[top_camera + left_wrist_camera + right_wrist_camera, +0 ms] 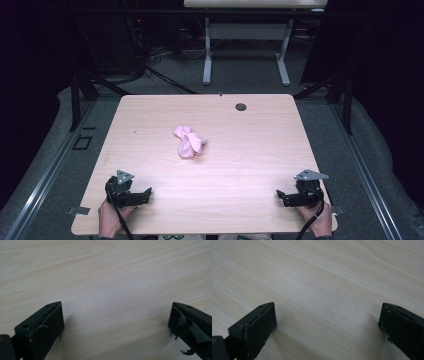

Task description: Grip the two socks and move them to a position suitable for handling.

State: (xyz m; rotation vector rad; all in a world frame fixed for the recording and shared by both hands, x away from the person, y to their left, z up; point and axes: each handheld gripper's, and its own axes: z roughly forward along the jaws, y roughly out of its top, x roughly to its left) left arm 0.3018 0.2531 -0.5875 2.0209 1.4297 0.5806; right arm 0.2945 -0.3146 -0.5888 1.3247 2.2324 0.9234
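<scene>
Resting at the near edge, both grippers (left (141, 194), right (283, 196)) gape wide and empty, cloth (189, 142) untouched mid-table.

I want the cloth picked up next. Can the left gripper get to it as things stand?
Probably yes. The left gripper is open and empty, and only bare table lies between it and the pink cloth.

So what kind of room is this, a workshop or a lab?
Probably a lab set up for recording: a bare wooden table boxed in by a dark metal frame, cables on the floor, and a person's two hand-held grippers, left and right, near a crumpled pink cloth.
</scene>
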